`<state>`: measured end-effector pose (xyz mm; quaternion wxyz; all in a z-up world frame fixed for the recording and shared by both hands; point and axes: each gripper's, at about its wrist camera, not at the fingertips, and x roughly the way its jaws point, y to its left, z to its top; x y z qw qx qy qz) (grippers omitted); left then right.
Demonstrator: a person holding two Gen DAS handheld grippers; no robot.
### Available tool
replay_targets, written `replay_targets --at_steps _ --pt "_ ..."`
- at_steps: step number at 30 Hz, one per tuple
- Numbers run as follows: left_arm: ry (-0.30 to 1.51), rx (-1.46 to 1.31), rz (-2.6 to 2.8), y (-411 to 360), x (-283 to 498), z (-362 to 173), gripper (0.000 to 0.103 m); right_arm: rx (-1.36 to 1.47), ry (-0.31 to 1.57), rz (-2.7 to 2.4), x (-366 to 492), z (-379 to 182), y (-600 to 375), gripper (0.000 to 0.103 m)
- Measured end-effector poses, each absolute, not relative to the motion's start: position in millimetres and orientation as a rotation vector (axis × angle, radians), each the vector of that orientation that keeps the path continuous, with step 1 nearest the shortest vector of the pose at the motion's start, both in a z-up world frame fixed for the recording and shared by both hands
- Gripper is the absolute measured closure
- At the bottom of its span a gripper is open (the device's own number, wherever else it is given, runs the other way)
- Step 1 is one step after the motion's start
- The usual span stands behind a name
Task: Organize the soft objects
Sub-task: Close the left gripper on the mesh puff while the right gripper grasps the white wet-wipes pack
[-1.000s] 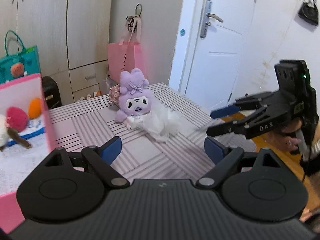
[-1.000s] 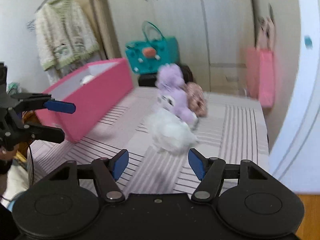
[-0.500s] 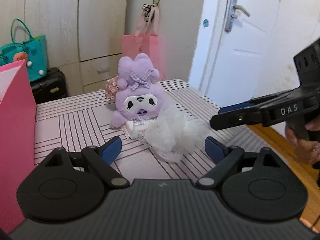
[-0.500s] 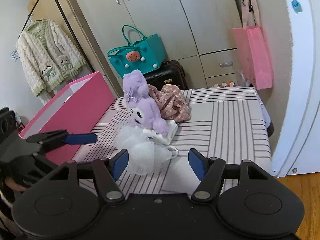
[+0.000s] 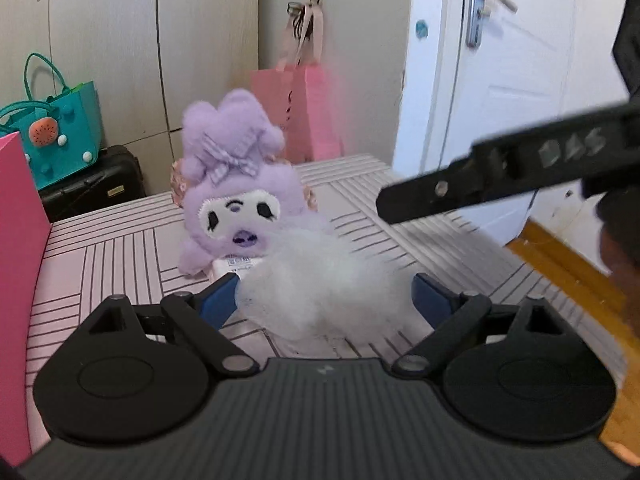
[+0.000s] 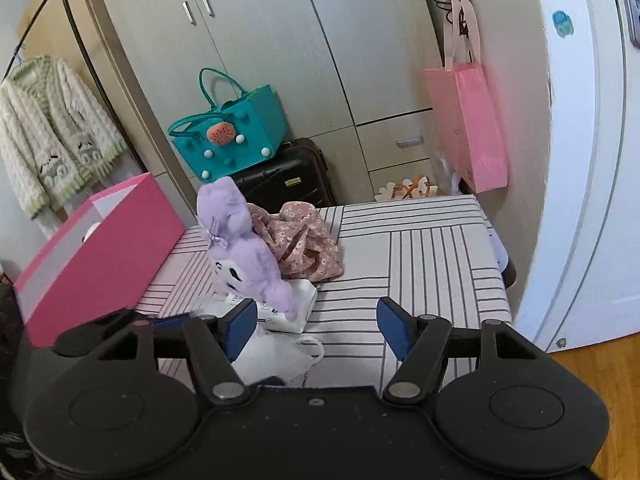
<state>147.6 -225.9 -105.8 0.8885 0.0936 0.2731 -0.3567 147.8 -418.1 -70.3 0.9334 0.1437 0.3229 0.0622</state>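
A white mesh bath puff (image 5: 324, 284) lies on the striped table (image 5: 100, 256), between the blue pads of my left gripper (image 5: 324, 300), which is open around it. Just behind it a purple plush doll (image 5: 236, 200) leans on a small white tissue pack (image 6: 296, 304). A floral pink fabric piece (image 6: 308, 248) sits behind the doll. My right gripper (image 6: 316, 328) is open over bare table, right of the puff (image 6: 276, 356). Its arm crosses the upper right of the left wrist view.
An open pink box (image 6: 100, 256) stands at the table's left side. Behind the table are a teal bag (image 6: 236, 136) on a black suitcase (image 6: 288, 180), a hanging pink paper bag (image 6: 464, 128) and cabinets. A white door (image 5: 500, 80) and wooden floor (image 5: 560, 256) lie to the right.
My left gripper has moved forward and down until the white puff lies between its fingers. My right gripper has rolled upright and come closer beside the puff.
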Motion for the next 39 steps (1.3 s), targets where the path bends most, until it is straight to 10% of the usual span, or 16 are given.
replay_targets --at_steps 10,39 --pt "0.577 0.107 -0.718 -213.1 149.0 -109.1 0.065 0.336 0.679 0.175 164.1 -81.7 -413.3 0.032" --pt "0.506 0.011 -0.482 -127.7 149.5 -106.1 0.067 0.23 0.688 0.051 200.4 -114.9 -343.0 0.015"
